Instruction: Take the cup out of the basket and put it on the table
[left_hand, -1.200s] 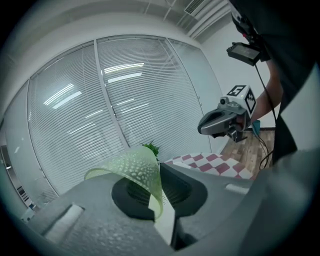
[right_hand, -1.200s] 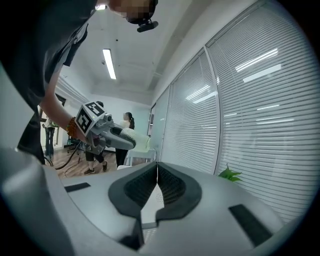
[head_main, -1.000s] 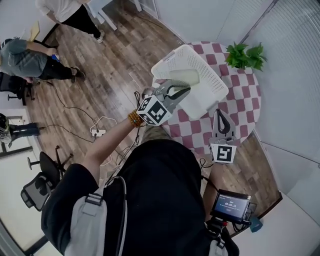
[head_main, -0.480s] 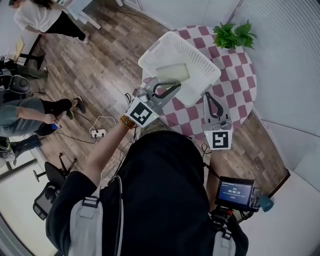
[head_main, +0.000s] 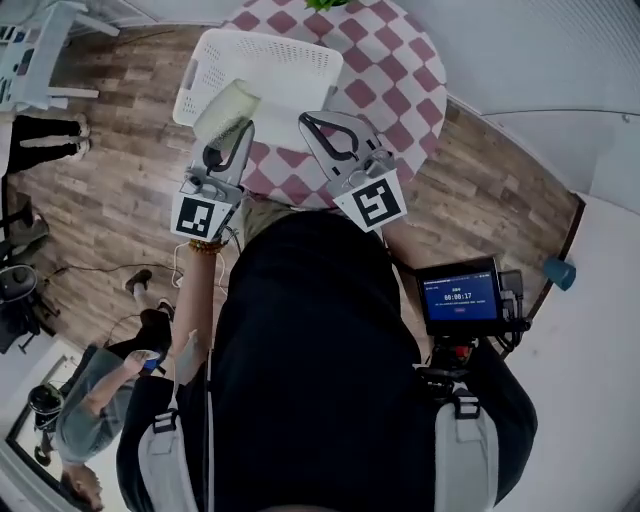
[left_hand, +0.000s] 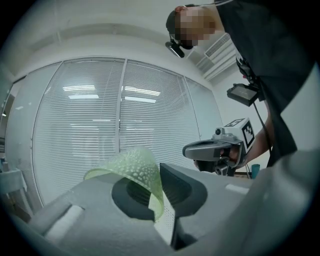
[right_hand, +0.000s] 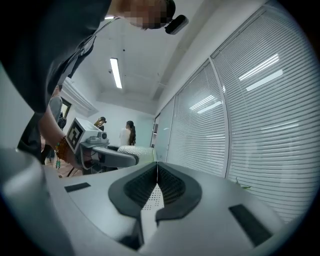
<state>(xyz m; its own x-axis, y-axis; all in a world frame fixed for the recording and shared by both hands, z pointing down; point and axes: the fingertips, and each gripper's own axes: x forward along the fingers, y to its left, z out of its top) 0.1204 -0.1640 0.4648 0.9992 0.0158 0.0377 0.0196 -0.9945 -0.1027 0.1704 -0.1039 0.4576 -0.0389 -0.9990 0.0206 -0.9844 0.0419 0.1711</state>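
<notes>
Left gripper (head_main: 241, 132) of mine is closed narrow on the pale green cup (head_main: 224, 108), its two pads pinching the cup's dimpled wall at the rim. Seen from my head, the cup hangs over the near left corner of the white mesh basket (head_main: 292, 66), and that corner's rim lies directly beneath it; how far it clears the rim I cannot tell. The basket sits on the left part of the round table (head_main: 402, 82) with its red-and-white check cloth, and its left side reaches out past the table's edge over the wooden floor (head_main: 90, 190). Just right of the cup, my right gripper (head_main: 305, 121) is held level, its jaws pressed together with nothing between them and its tips close to the basket's near edge. Bare checks lie to the right of the basket, and a green plant (head_main: 326, 4) stands at the table's far rim. At my right side hangs a small lit screen (head_main: 459, 297).
</notes>
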